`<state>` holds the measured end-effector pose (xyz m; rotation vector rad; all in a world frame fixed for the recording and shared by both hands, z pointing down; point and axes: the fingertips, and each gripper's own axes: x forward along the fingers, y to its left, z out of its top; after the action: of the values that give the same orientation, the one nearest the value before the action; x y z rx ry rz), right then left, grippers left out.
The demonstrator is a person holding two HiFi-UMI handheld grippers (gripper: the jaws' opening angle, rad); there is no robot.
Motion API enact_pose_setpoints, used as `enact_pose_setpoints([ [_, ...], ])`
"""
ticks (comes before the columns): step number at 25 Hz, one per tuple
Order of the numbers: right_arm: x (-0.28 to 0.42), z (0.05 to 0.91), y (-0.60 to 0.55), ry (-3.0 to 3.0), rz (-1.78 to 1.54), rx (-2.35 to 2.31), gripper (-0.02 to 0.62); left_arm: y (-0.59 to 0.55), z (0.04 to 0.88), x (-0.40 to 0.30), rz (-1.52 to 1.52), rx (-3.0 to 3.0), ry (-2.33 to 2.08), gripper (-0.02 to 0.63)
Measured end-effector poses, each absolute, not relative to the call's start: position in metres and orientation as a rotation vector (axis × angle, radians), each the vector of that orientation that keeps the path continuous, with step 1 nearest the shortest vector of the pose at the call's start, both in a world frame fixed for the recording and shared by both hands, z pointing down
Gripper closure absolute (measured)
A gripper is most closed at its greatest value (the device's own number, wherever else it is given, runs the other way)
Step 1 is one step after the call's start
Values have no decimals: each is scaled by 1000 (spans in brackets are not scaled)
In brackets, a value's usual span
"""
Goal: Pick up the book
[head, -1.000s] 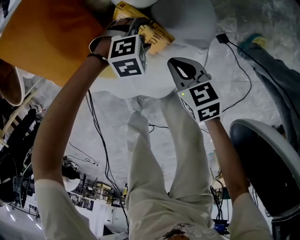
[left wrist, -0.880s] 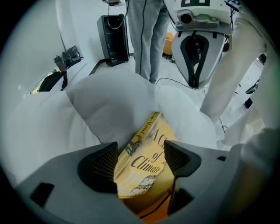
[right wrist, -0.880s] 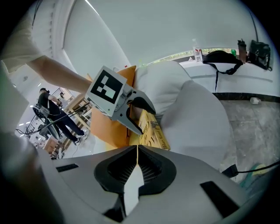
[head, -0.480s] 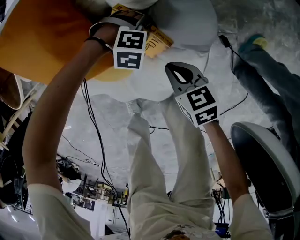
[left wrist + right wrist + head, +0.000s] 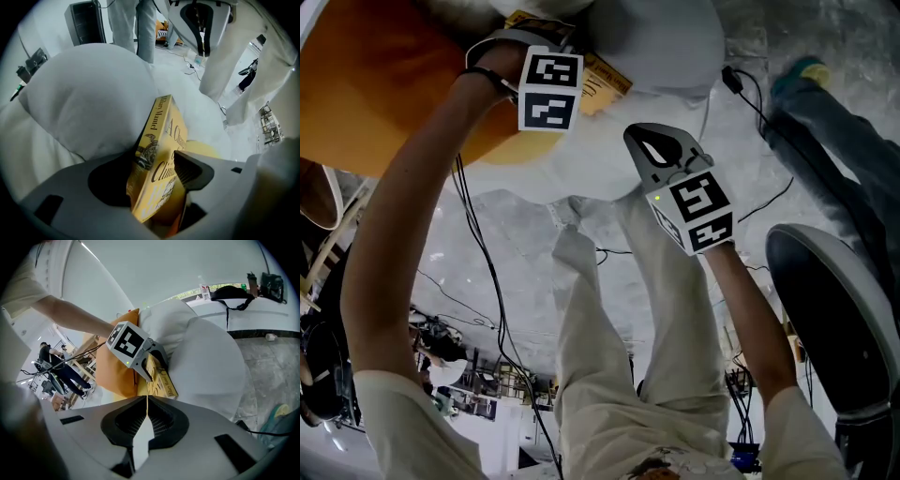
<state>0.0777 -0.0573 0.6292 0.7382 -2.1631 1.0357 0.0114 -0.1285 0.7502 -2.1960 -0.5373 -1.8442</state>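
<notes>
A big white cushion (image 5: 89,103), perhaps a beanbag, lies beside an orange cushion (image 5: 384,84), over a pale grey floor (image 5: 525,234) strung with black cables (image 5: 492,291). The book (image 5: 157,154), a yellow paperback with dark lettering on spine and cover, sits just in front of the white cushion, clamped between the left gripper's (image 5: 168,164) jaws. The right gripper (image 5: 146,401) hangs nearby, jaws pressed together on nothing.
</notes>
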Motion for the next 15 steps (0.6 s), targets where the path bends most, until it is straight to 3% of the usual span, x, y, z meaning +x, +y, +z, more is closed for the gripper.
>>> enact_pose_setpoints([
  [4, 79, 627, -46, -2157, 1036, 723, 571, -114, 740, 8, -1839, -2107, -633, 329],
  [8, 74, 628, -44, -2157, 1037, 717, 571, -106, 733, -3, -1819, -2101, -662, 410],
  [15, 63, 625, -42, -2172, 1035, 716, 571, -88, 731, -9, -1680, -1977, -673, 423],
])
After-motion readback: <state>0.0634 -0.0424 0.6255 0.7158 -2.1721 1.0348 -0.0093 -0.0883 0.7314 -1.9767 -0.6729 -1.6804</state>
